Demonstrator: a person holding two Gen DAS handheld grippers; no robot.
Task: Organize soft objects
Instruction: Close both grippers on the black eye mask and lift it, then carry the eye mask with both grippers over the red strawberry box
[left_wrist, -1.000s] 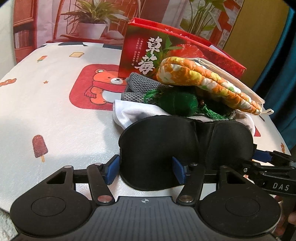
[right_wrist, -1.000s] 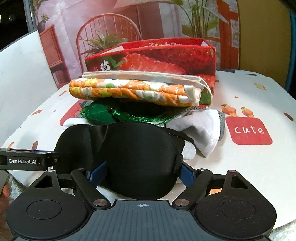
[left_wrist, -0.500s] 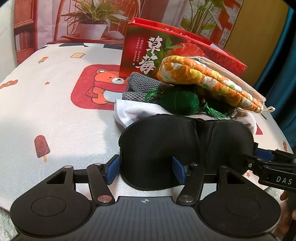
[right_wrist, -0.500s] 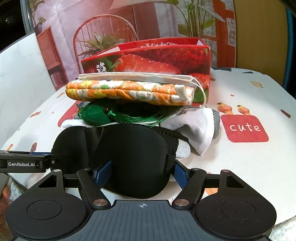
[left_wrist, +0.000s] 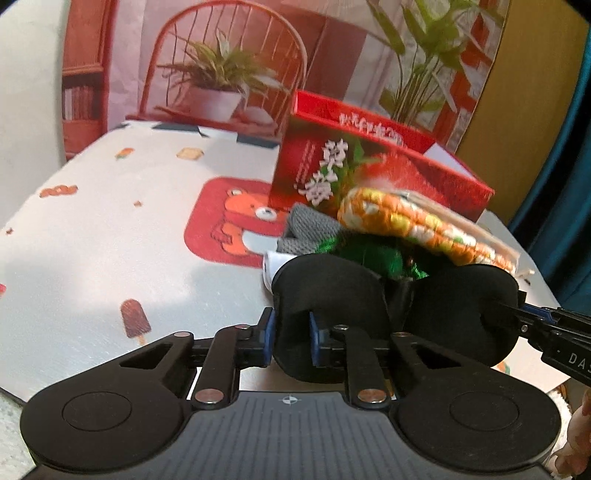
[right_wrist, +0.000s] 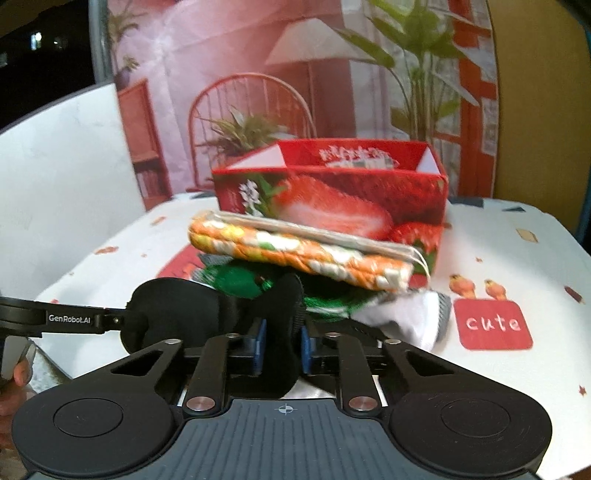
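A black sleep mask (left_wrist: 332, 288) hangs just above the table's near edge, pinched at both ends and creased in the middle. My left gripper (left_wrist: 291, 332) has its jaws closing, blue pads pressed on the mask's left cup. My right gripper (right_wrist: 282, 343) is closing too, with the mask's other cup (right_wrist: 280, 302) squeezed between its pads. Behind the mask is a pile: an orange floral quilted pad (right_wrist: 295, 251) on top, a green tasselled pouch (right_wrist: 236, 280), a grey knit piece (left_wrist: 310, 229) and a white cloth (right_wrist: 402, 317).
An open red strawberry box (right_wrist: 332, 195) stands behind the pile. The table (left_wrist: 110, 240) wears a white cloth printed with a bear, an ice lolly and a red "cute" patch (right_wrist: 491, 325). A backdrop with a chair and plants rises behind it.
Both grippers went from wide open around the mask to pinched on it. The mask has bunched up and lifted off the table, and both views have risen.
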